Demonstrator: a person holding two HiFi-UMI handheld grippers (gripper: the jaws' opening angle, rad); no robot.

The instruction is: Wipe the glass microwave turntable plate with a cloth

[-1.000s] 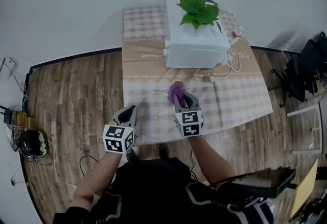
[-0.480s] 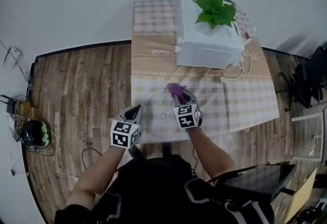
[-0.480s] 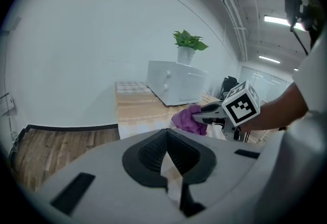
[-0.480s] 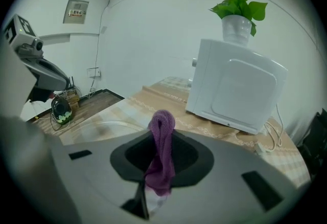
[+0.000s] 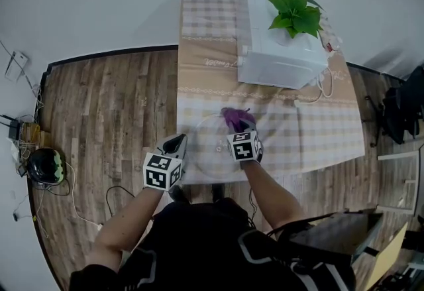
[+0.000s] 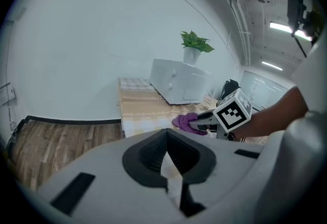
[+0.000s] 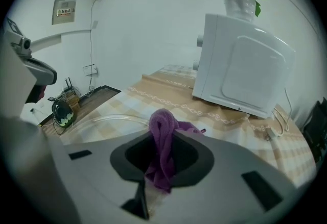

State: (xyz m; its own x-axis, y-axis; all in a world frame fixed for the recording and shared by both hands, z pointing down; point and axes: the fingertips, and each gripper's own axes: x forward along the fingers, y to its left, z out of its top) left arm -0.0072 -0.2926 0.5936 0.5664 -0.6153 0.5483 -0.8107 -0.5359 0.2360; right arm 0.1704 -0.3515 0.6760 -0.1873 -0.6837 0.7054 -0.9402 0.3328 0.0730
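The clear glass turntable plate (image 5: 211, 150) lies on the checked tablecloth near the table's front edge. My right gripper (image 5: 240, 129) is shut on a purple cloth (image 5: 232, 115), which rests on the far right part of the plate. In the right gripper view the cloth (image 7: 163, 131) hangs bunched between the jaws, with the plate's rim (image 7: 110, 117) to the left. My left gripper (image 5: 179, 143) sits at the plate's left edge. In its own view the left gripper (image 6: 167, 167) is shut, with a thin pale sliver, apparently the rim, between the jaws.
A white microwave (image 5: 281, 58) with a potted green plant (image 5: 295, 8) on top stands at the table's back right, its cord (image 5: 318, 94) trailing on the cloth. Wooden floor lies left of the table. A helmet (image 5: 44, 165) and cables sit on the floor at far left.
The head view has swung, so the table sits further right in frame. My right gripper and the cloth have shifted slightly over the plate's far side. The left gripper stays at the rim.
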